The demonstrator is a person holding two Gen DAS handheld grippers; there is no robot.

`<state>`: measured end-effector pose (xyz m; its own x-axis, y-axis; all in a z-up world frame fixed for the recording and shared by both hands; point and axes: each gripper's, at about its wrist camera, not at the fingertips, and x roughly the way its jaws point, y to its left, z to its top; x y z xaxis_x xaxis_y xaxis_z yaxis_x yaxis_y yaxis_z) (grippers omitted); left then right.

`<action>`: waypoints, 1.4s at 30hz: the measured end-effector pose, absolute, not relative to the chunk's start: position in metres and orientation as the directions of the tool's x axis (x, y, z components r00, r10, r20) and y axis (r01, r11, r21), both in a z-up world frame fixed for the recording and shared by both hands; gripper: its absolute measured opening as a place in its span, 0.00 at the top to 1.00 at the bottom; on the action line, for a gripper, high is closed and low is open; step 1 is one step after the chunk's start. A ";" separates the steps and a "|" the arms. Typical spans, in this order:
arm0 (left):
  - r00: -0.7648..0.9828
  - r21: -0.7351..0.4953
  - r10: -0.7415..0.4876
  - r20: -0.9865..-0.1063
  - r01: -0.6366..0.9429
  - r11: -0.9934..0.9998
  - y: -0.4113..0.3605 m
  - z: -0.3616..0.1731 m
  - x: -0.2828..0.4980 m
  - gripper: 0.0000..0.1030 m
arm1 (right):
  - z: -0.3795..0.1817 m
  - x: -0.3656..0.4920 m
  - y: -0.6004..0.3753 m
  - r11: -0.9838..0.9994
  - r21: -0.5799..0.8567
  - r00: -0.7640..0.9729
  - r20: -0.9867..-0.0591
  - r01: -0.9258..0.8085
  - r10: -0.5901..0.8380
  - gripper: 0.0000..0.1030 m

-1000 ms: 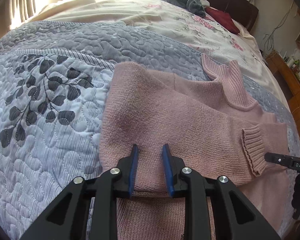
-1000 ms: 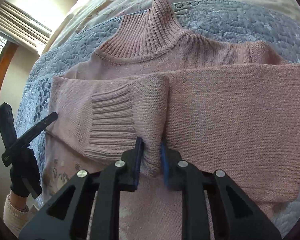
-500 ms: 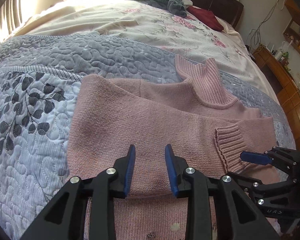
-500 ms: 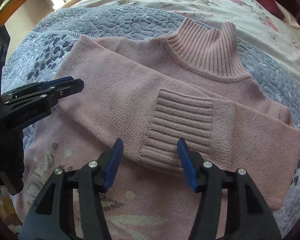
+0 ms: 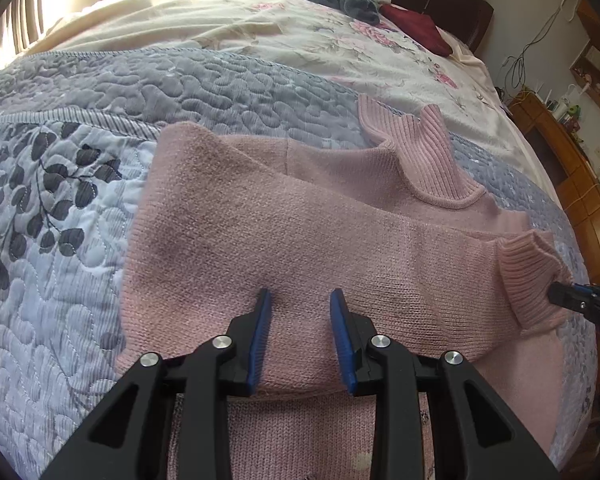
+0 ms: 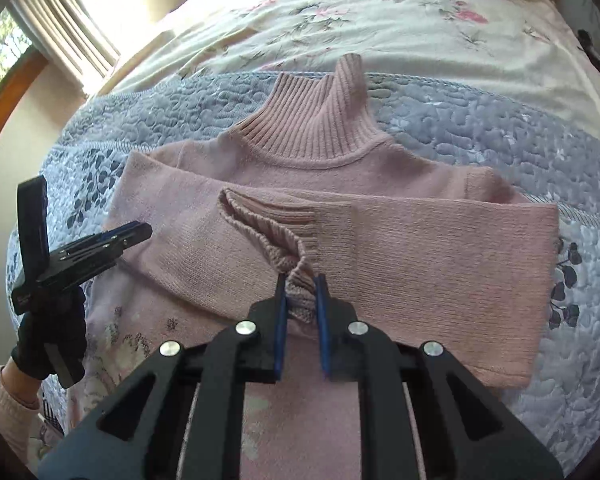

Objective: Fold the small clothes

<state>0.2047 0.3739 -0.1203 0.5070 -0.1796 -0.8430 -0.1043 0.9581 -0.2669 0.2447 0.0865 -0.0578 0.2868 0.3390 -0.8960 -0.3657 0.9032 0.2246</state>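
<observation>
A pink knitted turtleneck sweater [image 6: 380,240] lies flat on the blue-grey quilted bedspread [image 5: 60,240]. Right gripper [image 6: 300,304] pinches the ribbed cuff [image 6: 276,236]; left gripper [image 5: 300,332] hovers spread over the folded sleeve. Sleeve-folding is in hand; next, judged: lay the cuff flat and release it.

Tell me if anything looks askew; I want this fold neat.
Yes: the ribbed cuff of the sleeve folded across the pink sweater is bunched and twisted open, pinched in the right gripper, rather than lying flat. The turtleneck collar has one corner sticking up. The left gripper is open.
</observation>
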 end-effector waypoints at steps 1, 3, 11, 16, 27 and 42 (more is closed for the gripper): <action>0.507 -0.264 -0.177 -0.843 -0.105 0.959 0.373 -0.120 0.205 0.70 | -0.054 0.246 0.073 0.911 0.229 0.297 -0.894 -0.342 0.336 0.88; 0.507 -0.261 -0.174 -0.844 -0.105 0.960 0.373 -0.121 0.205 0.70 | -0.051 0.247 0.045 0.929 0.225 0.311 -0.897 -0.295 0.316 0.88; 0.497 -0.237 -0.156 -0.854 -0.104 0.966 0.369 -0.123 0.211 0.70 | -0.107 0.248 -0.020 0.963 0.192 0.182 -0.957 -0.191 0.226 0.88; 0.511 -0.211 -0.134 -0.849 -0.096 0.973 0.361 -0.106 0.212 0.70 | -0.076 0.242 -0.018 0.956 0.156 0.311 -0.922 -0.247 0.230 0.84; 0.471 -0.185 -0.170 -0.865 0.015 0.983 0.311 -0.120 0.232 0.63 | -0.102 0.273 0.007 0.933 0.228 0.239 -0.924 -0.280 0.298 0.83; 0.499 -0.193 -0.196 -0.844 0.059 0.979 0.312 -0.108 0.244 0.62 | -0.085 0.294 0.007 0.909 0.279 0.267 -0.892 -0.310 0.365 0.64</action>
